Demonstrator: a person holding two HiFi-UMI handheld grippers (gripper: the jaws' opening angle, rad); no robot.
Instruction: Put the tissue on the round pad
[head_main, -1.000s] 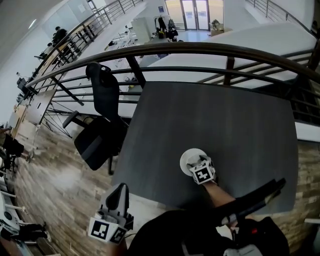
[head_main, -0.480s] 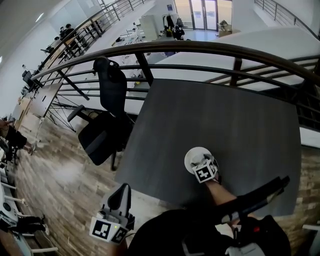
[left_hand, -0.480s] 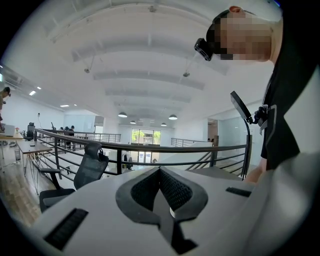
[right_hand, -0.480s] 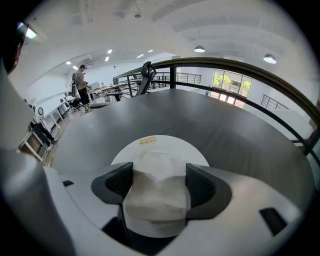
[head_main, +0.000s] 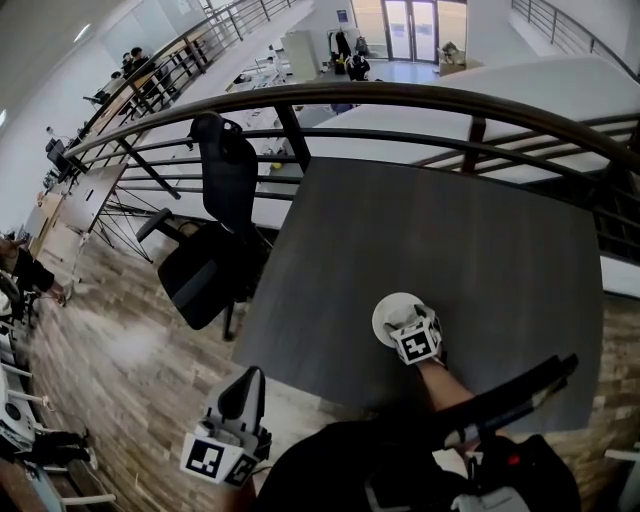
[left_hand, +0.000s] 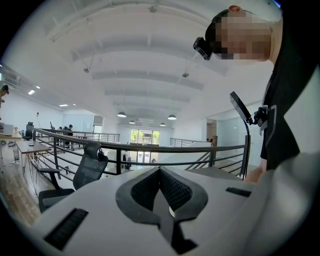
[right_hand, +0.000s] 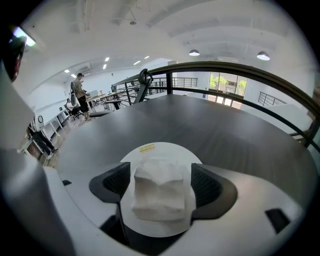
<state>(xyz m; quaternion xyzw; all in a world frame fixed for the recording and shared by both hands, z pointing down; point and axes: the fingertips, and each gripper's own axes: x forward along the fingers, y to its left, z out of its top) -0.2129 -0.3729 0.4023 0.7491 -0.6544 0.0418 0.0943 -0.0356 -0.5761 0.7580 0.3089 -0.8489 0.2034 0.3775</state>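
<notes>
A folded white tissue (right_hand: 159, 190) lies on the white round pad (right_hand: 155, 150), which sits on the dark grey table (head_main: 430, 230) near its front edge. My right gripper (right_hand: 162, 182) straddles the tissue; its jaws are opening, and a thin gap shows on each side between pads and tissue. In the head view the right gripper (head_main: 407, 325) covers the near part of the round pad (head_main: 390, 312), hiding the tissue. My left gripper (head_main: 243, 380) hangs off the table's front left corner, over the floor, with its jaws shut and nothing between them (left_hand: 160, 170).
A black office chair (head_main: 215, 250) stands at the table's left side. A dark curved railing (head_main: 400, 95) runs along the far edge, with more bars at the right. The floor to the left is wood. A person stands far off by desks (right_hand: 79, 95).
The head view has shifted slightly. My right gripper has stayed over the round pad, edging a little toward the near edge. The left gripper has not moved.
</notes>
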